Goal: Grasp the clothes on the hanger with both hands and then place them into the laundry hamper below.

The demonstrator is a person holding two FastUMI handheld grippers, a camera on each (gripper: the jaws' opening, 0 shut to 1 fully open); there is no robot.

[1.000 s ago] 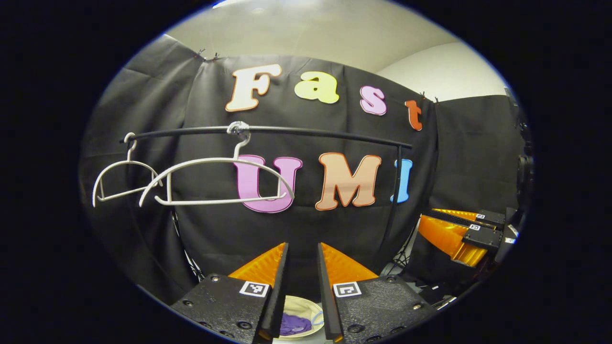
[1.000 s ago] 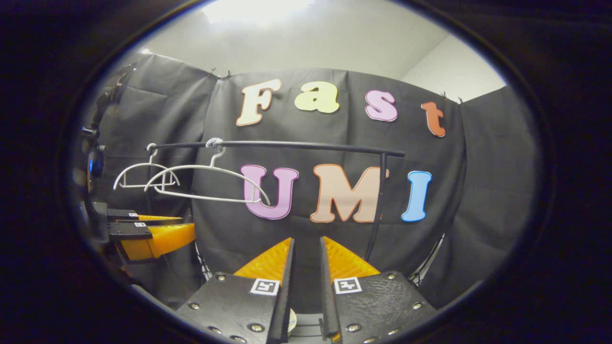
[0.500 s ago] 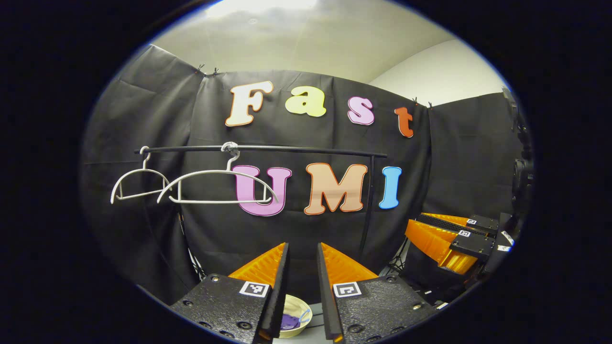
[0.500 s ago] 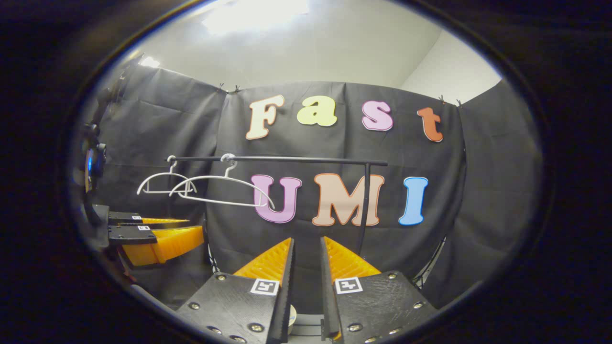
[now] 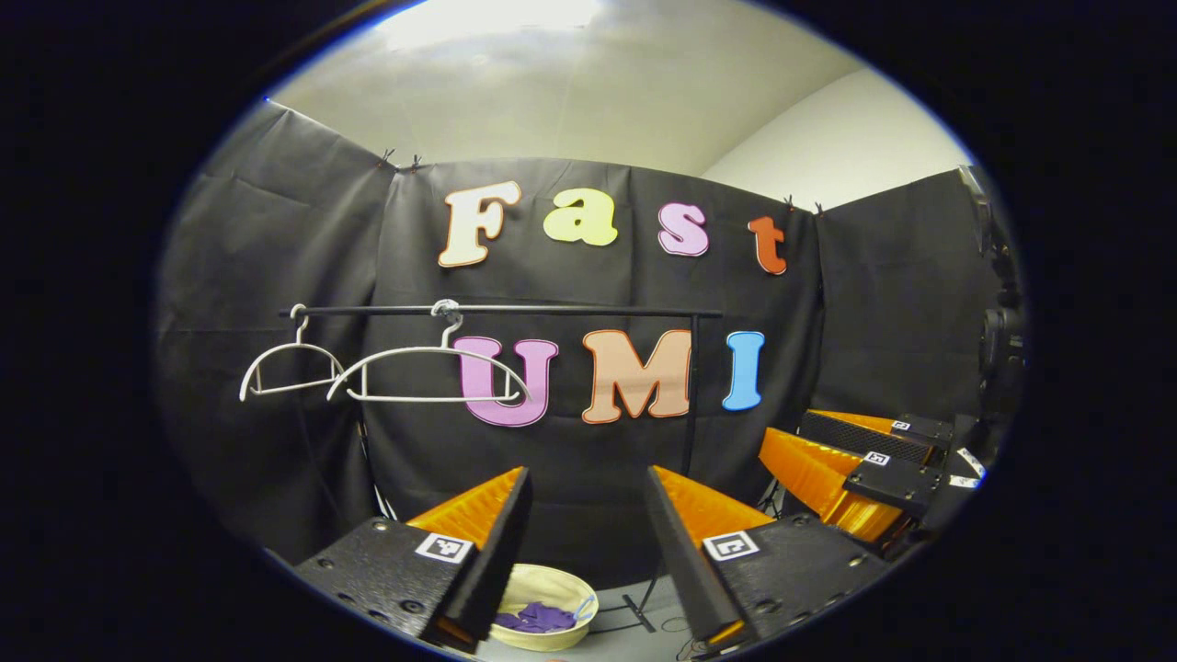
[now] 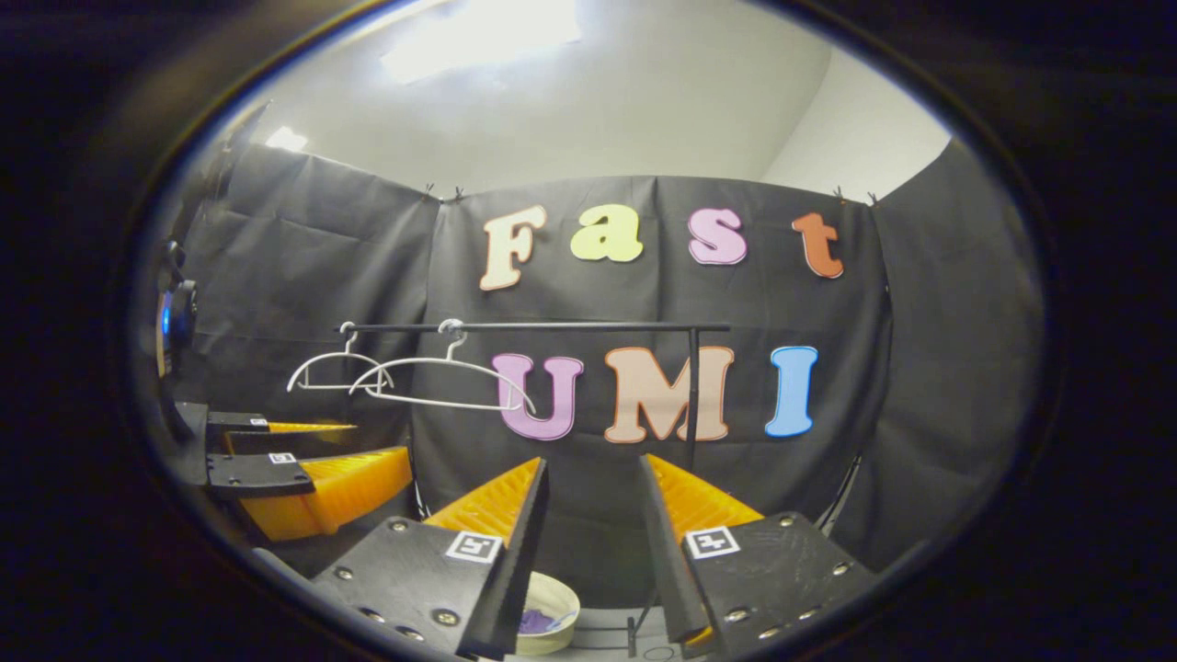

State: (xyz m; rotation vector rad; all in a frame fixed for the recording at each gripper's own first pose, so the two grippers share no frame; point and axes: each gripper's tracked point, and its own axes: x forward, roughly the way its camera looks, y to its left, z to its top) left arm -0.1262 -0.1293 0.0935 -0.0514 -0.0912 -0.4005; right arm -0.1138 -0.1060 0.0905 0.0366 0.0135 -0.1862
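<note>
Two bare white hangers (image 5: 432, 372) (image 6: 441, 377) hang on a black rail (image 5: 552, 311) (image 6: 570, 326) ahead. Below, a cream laundry hamper (image 5: 555, 577) (image 6: 563, 596) holds a purple garment (image 5: 533, 616) (image 6: 533, 622). My left gripper (image 5: 586, 473) stands open with nothing between its fingers, well back from the rail and above the hamper. My right gripper (image 6: 593, 462) is open and empty too. In the left gripper view the right gripper (image 5: 832, 450) shows at the lower right; in the right gripper view the left gripper (image 6: 317, 464) shows at the lower left.
The rail's upright post (image 5: 691, 395) (image 6: 691, 395) stands right of centre, its feet on the floor next to the hamper. Black cloth walls close the booth on three sides.
Both grippers have gone from nearly shut to open. Both have drawn back from the rail, which looks smaller and lower, and more of the hamper shows.
</note>
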